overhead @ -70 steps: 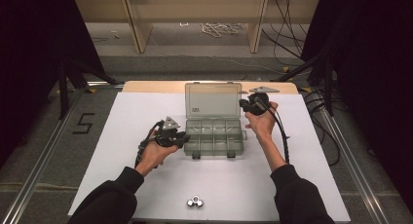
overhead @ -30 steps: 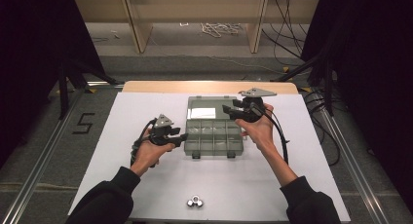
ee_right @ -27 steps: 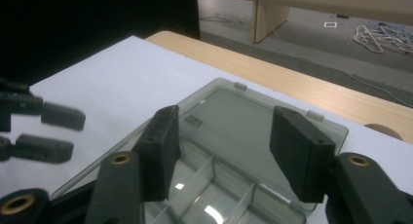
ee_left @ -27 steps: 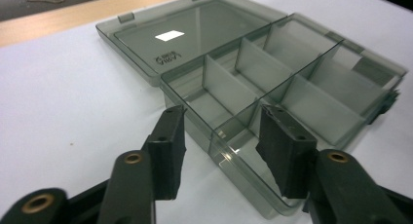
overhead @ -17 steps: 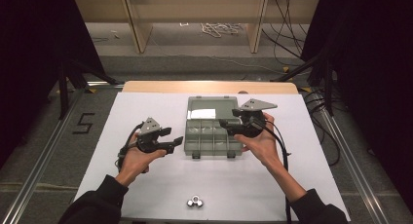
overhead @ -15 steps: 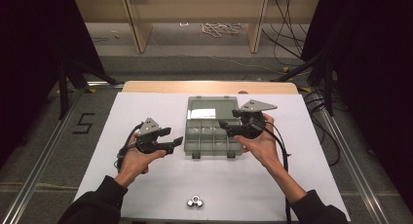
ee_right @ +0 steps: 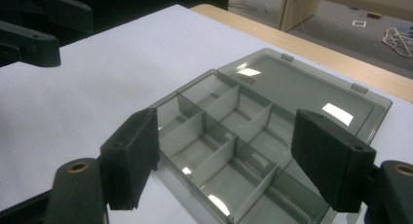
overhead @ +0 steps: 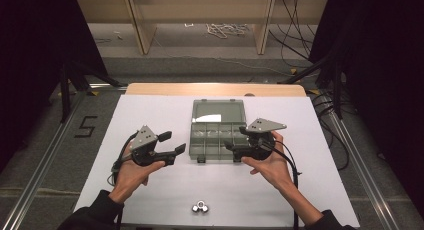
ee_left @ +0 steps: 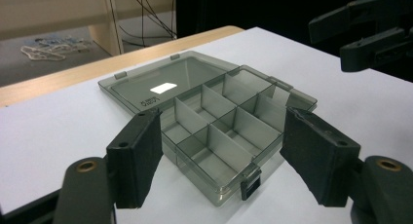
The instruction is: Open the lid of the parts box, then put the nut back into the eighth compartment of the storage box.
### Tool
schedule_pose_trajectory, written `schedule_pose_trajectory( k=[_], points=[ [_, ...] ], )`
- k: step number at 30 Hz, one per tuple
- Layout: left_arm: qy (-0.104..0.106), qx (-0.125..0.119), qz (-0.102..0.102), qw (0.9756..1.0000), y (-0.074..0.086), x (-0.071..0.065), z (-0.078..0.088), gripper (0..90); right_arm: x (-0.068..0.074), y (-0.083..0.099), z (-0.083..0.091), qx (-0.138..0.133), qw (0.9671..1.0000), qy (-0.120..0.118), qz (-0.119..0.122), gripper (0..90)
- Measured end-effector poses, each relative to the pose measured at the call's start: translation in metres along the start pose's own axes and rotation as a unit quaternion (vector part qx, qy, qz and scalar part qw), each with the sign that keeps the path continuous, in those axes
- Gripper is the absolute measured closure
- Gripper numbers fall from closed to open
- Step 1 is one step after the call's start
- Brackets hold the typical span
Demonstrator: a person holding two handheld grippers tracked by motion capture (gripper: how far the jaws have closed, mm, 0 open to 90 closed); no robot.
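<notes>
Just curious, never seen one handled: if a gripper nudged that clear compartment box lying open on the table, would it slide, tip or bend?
The compartment box looks like thin, empty plastic, so probably light and stiff. Lying flat and open on the smooth white table, it would likely slide, not tip. Its hinged lid might flap if lifted.

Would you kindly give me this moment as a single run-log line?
box: lid open flat, compartments empty | left gripper: jaws just opening, nothing between | right gripper: jaws just opening, nothing between | small metal piece: near table edge
</notes>
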State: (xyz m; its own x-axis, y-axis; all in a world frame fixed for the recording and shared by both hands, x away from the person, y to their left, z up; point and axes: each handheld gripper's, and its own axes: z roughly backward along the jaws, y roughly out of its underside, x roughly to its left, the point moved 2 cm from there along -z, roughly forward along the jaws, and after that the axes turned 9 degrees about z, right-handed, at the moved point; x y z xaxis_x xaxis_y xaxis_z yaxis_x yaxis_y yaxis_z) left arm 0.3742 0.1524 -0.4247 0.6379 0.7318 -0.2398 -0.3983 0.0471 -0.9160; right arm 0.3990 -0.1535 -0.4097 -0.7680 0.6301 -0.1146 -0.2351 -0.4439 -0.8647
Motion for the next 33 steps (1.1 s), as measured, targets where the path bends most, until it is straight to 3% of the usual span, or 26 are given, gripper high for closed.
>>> schedule_pose_trajectory(
  k=[6,8,10,11,12,16,17,23,28,33],
  points=[
    [0.012,-0.016,-0.004,0.9998,0.008,-0.003,0.014,27.8,0.012,0.006,0.005,0.008,0.9999,-0.012,0.002,22.4],
    [0.026,-0.021,0.004,0.9994,0.012,-0.005,0.018,26.6,0.015,0.008,0.007,0.014,0.9998,-0.014,0.008,21.9],
    [0.027,-0.024,0.003,0.9994,0.013,-0.005,0.019,26.5,0.016,0.008,0.007,0.015,0.9997,-0.011,0.014,21.9],
    [0.028,-0.025,0.006,0.9993,0.016,-0.007,0.021,25.9,0.019,0.009,0.008,0.020,0.9995,-0.016,0.019,21.9],
    [0.030,-0.024,-0.005,0.9992,0.016,-0.007,0.021,25.4,0.021,0.009,0.008,0.021,0.9994,-0.019,0.021,22.2],
    [0.034,-0.030,-0.005,0.9990,0.016,-0.009,0.024,23.8,0.031,0.009,0.010,0.028,0.9983,-0.035,0.036,22.8],
    [0.032,-0.032,0.006,0.9990,0.017,-0.010,0.025,22.8,0.033,0.009,0.010,0.029,0.9981,-0.040,0.037,23.1],
    [0.037,-0.040,-0.003,0.9985,0.019,-0.011,0.030,22.2,0.044,0.011,0.011,0.038,0.9962,-0.058,0.052,23.7],
    [0.038,-0.046,-0.014,0.9981,0.021,-0.014,0.031,20.4,0.059,0.014,0.013,0.057,0.9930,-0.082,0.063,24.4],
    [0.042,-0.047,-0.014,0.9979,0.023,-0.017,0.033,20.4,0.082,0.020,0.013,0.077,0.9868,-0.117,0.082,27.4]
  ],
)
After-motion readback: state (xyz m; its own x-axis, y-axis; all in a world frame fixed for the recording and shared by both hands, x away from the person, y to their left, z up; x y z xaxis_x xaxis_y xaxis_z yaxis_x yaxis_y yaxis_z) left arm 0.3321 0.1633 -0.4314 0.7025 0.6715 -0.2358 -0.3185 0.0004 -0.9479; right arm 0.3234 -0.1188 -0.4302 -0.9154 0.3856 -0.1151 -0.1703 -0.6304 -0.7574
